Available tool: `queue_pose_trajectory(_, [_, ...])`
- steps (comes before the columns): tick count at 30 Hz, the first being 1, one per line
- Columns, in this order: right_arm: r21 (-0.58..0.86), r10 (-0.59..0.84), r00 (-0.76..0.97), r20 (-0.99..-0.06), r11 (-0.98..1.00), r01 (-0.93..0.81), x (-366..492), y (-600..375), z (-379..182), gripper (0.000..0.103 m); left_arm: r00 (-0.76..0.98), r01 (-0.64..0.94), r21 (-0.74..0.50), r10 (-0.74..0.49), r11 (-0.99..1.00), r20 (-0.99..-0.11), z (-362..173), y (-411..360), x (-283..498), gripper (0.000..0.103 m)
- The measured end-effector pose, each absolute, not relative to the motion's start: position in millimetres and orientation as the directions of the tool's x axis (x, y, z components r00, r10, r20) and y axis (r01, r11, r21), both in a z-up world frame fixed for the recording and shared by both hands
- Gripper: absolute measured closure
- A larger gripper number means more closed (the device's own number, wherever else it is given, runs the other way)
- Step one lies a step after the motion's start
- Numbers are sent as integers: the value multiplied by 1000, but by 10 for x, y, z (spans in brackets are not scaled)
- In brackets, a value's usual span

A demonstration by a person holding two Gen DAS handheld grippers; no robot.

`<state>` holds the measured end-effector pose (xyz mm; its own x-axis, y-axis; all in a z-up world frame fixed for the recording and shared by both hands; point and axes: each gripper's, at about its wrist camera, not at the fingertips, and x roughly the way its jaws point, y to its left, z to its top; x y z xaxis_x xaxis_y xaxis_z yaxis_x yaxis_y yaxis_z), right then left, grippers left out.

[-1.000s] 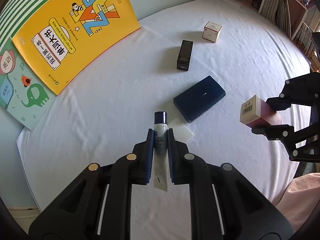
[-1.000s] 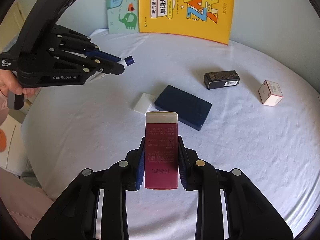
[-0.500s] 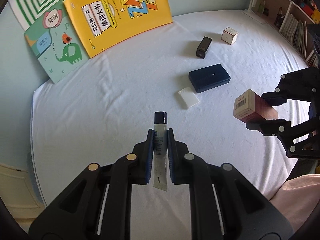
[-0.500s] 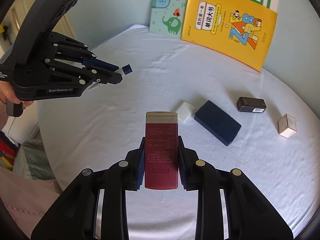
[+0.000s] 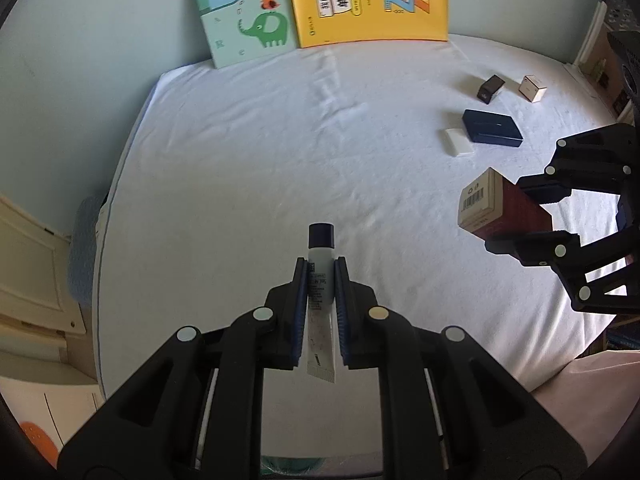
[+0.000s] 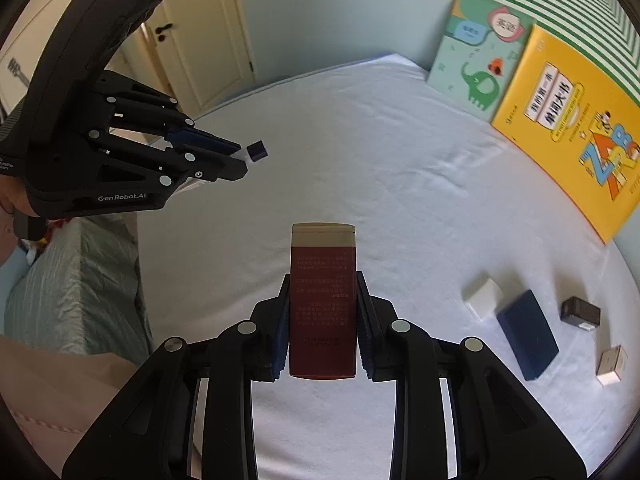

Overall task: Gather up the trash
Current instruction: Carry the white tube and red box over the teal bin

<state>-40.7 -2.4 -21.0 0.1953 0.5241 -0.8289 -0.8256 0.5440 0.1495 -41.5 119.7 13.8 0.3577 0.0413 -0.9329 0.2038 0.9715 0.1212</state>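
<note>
My left gripper (image 5: 321, 266) is shut on a pale tube with a dark cap (image 5: 320, 280) and holds it above the white bed sheet (image 5: 280, 152). My right gripper (image 6: 322, 280) is shut on a dark red box with a tan top (image 6: 322, 300), also held above the sheet. The red box shows in the left wrist view (image 5: 500, 210), and the left gripper with the tube cap (image 6: 256, 151) shows in the right wrist view. On the sheet lie a navy flat case (image 5: 492, 128), a white pad (image 5: 459, 142), a black box (image 5: 490, 89) and a small white box (image 5: 532, 88).
Two children's books, a yellow book (image 5: 368, 0) and a green elephant book (image 5: 248, 12), lean on the wall at the bed's head. A grey-green bag (image 6: 76, 280) hangs beside the bed's left edge. A door (image 6: 192, 32) stands beyond.
Both grippers have swung left and pulled back toward the bed's left edge, each keeping its object. The items on the sheet now lie far to the right.
</note>
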Motion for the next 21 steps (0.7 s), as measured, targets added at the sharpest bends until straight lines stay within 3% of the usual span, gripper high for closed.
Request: queue_pose_trajectory(21, [167,623,-35,-782,156,-974,-1131,1641,-81,74,305,-244,116,190,963,-933,132,2675,-1773,91])
